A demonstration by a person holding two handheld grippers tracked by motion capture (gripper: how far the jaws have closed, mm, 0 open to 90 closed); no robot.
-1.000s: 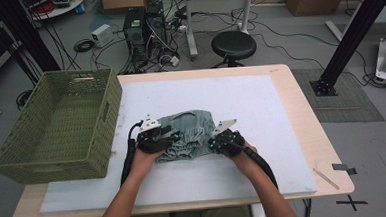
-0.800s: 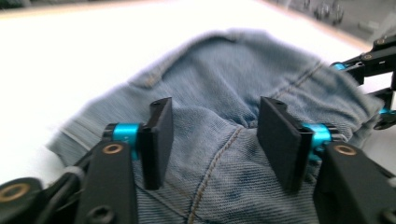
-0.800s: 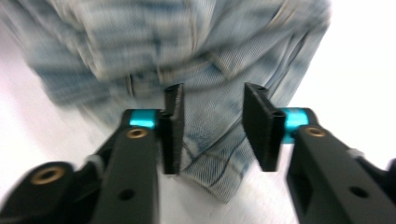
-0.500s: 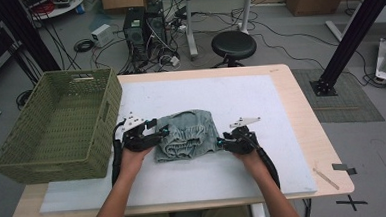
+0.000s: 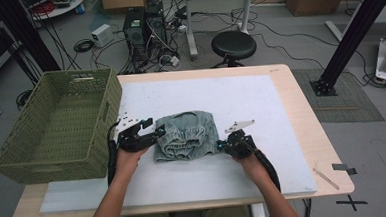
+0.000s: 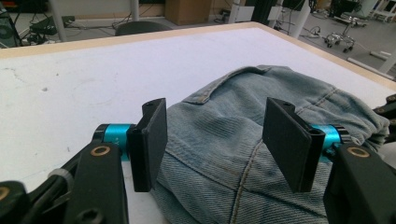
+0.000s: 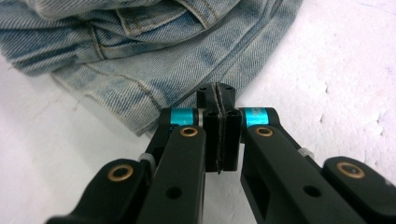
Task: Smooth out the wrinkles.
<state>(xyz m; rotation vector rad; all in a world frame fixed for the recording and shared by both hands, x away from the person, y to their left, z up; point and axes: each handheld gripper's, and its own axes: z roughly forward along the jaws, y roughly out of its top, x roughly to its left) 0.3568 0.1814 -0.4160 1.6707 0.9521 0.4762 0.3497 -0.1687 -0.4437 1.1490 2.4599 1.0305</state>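
Note:
A folded light-blue denim garment lies in the middle of the white mat. My left gripper is at its left edge and open. Its jaws have just been opening. In the left gripper view the denim spreads under and between the pads, which do not press on it. My right gripper is at the garment's right edge and shut, its jaws having just closed. In the right gripper view its tip sits against the denim's hem, and I see no cloth between the pads.
A green woven basket stands at the left, half over the table's edge, close to my left hand. The wooden table edge borders the mat. A stool, computers and cables are on the floor behind.
Both grippers were on top of the garment a second ago. They have drawn apart to its left and right edges, and the denim now lies flatter between them.

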